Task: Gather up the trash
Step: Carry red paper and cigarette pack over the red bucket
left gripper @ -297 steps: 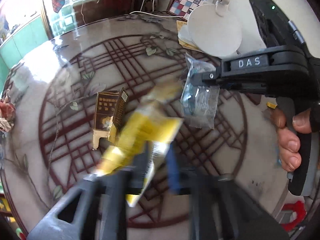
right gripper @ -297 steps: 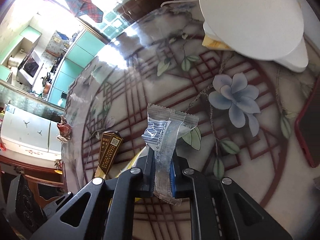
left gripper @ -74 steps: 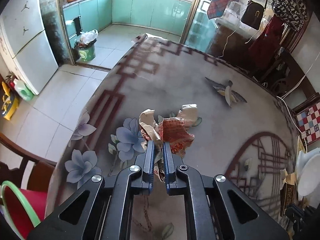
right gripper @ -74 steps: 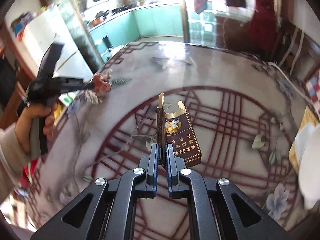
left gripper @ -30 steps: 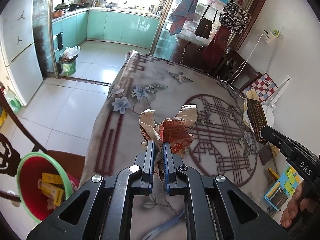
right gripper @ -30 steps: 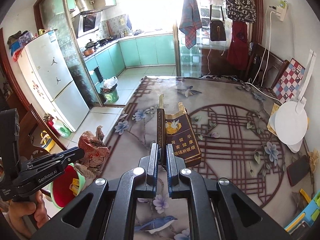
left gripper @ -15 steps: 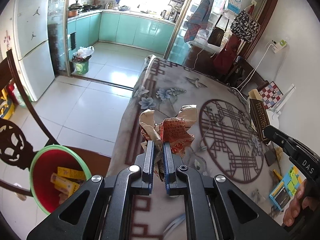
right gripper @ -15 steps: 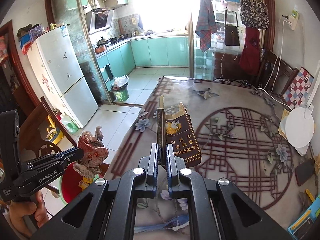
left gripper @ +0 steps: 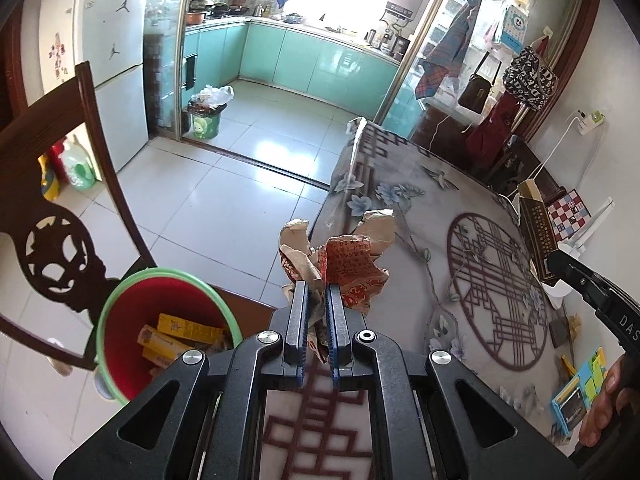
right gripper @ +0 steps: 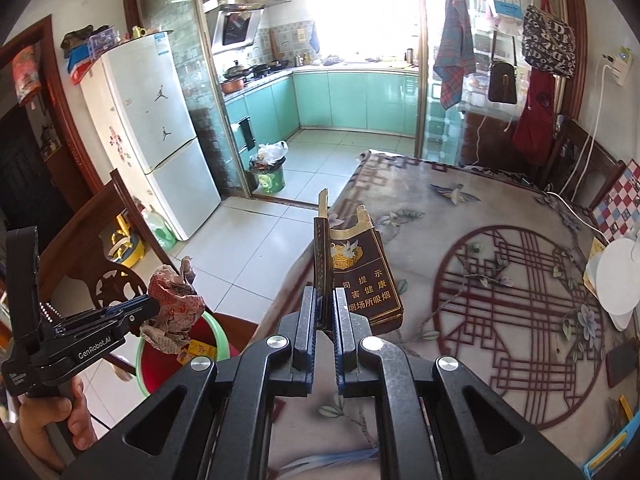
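Note:
My left gripper (left gripper: pixel 316 300) is shut on a crumpled red and brown paper wrapper (left gripper: pixel 344 264), held in the air at the table's left edge. Below and to its left stands a red bin with a green rim (left gripper: pixel 160 328) on a chair seat, with yellow packets inside. My right gripper (right gripper: pixel 324 308) is shut on a flattened dark brown cigarette box (right gripper: pixel 360 280), held above the table edge. In the right wrist view the left gripper (right gripper: pixel 154 308) with the wrapper (right gripper: pixel 172 308) hangs just over the bin (right gripper: pixel 200 344). The right gripper's body (left gripper: pixel 592 292) shows at the right of the left wrist view.
A patterned table (left gripper: pixel 460 240) runs to the right, with a white round lamp base (right gripper: pixel 616 288), a dark phone (right gripper: pixel 620 360) and small bits at its far side. A carved wooden chair back (left gripper: pixel 60 240) stands left of the bin. A green kitchen bin (left gripper: pixel 206 120) is on the tiled floor.
Both grippers have drawn back from the table toward its left edge with their loads. The red bin has come closer into view under the left gripper.

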The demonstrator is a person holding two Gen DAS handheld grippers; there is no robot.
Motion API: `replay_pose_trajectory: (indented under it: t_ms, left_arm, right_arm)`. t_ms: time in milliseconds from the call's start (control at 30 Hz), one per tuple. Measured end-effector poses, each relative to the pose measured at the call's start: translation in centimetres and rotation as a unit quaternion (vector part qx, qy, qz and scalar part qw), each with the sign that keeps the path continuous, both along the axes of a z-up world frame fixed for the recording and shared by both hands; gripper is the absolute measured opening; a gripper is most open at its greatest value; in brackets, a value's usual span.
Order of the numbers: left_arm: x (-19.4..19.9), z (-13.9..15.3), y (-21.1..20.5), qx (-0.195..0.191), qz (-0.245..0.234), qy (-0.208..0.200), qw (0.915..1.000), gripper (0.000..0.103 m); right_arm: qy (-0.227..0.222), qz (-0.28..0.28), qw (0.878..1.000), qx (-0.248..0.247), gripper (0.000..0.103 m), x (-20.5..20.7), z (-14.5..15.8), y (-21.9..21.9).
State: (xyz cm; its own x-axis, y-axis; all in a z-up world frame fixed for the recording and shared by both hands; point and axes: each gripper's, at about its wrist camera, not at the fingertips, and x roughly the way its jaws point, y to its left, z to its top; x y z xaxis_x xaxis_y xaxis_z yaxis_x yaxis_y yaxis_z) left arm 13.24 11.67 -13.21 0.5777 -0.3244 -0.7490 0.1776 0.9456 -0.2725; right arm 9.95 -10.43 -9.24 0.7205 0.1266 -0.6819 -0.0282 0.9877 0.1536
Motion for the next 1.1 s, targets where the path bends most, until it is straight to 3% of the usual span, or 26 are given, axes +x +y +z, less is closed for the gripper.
replay_pose_trajectory:
  t_ms: [1100]
  left_arm:
    - [-1.5, -2.8, 10.9, 0.005, 0.111, 0.03, 0.9934, 0.008]
  right_arm:
    - [0.033, 0.145, 0.989, -0.011, 0.006, 3.0, -2.8, 13.5]
